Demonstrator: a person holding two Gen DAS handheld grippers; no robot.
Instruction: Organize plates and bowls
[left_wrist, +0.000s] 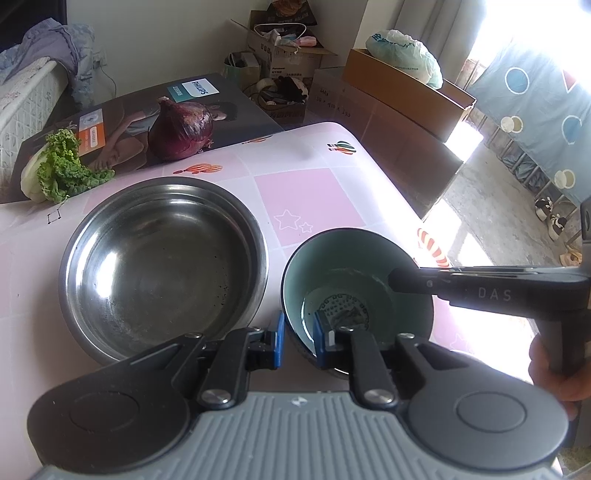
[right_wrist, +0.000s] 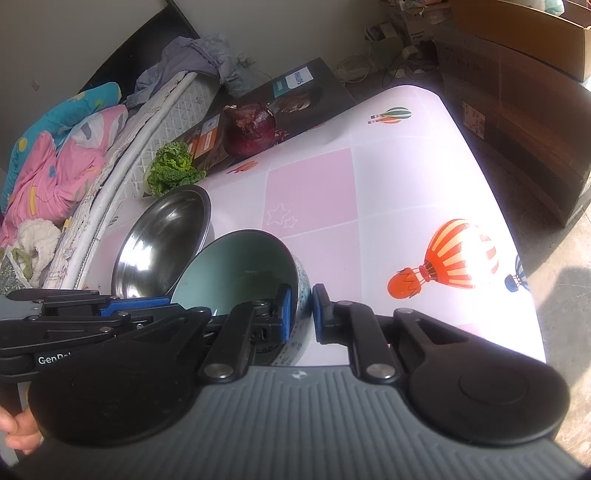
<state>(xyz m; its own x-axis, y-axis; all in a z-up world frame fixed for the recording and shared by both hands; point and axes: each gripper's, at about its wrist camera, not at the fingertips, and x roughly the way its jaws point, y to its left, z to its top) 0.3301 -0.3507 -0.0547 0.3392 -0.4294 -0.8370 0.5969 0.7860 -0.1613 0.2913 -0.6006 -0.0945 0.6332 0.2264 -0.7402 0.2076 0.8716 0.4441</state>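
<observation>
A green ceramic bowl with a dark patterned outside sits on the pink checked table, just right of a large steel bowl. My left gripper straddles the green bowl's near rim, one blue pad outside and one inside, closed on it. My right gripper straddles the same bowl's right wall in the same way; its finger also reaches over the rim in the left wrist view. The steel bowl lies beyond.
A red onion and a leafy cabbage rest on a dark Philips box at the table's far edge. Cardboard boxes stand on the floor to the right. A bed with blankets runs along the left.
</observation>
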